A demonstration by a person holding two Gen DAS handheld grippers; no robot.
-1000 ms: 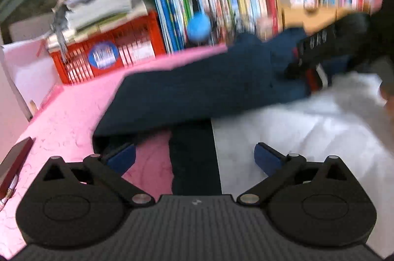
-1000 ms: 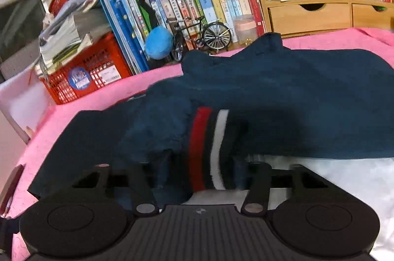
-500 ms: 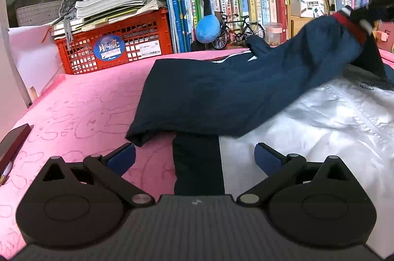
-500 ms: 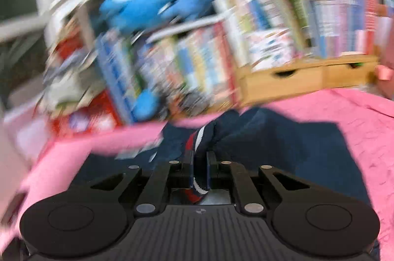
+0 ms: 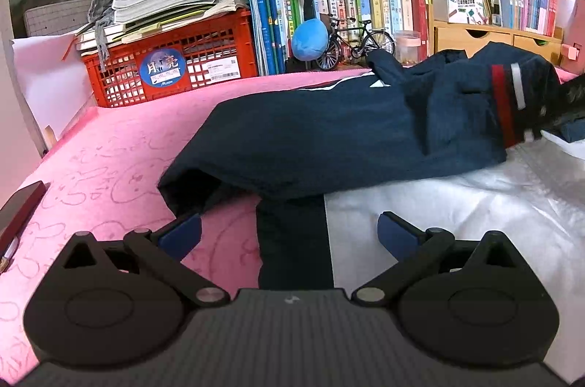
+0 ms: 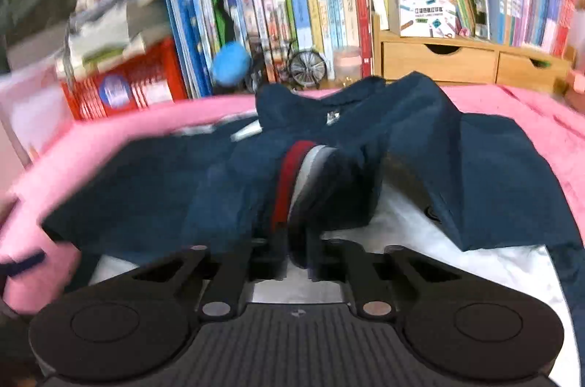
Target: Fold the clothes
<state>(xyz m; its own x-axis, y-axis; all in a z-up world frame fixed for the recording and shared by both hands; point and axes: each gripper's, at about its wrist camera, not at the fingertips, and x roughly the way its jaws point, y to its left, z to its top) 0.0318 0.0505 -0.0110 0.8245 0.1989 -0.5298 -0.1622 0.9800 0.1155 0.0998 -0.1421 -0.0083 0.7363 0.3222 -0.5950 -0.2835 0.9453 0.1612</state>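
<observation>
While left gripper (image 5: 289, 233) fingers spread, right gripper (image 6: 296, 248) pinches jacket cuff (image 6: 292, 182).

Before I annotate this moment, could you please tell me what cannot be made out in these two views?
- Right wrist view: the tongs' pads, buried in the striped cuff.
- Left wrist view: the right tongs, cut off by the edge.
- Right wrist view: the red crate, motion-blurred.
- Both views: the jacket's hem, behind the tongs' bodies.

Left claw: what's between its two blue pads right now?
In the left wrist view, the left claw is open. Between its pads lie bare pink table cover, the jacket's navy strip and some of its white panel; nothing gripped.
</observation>
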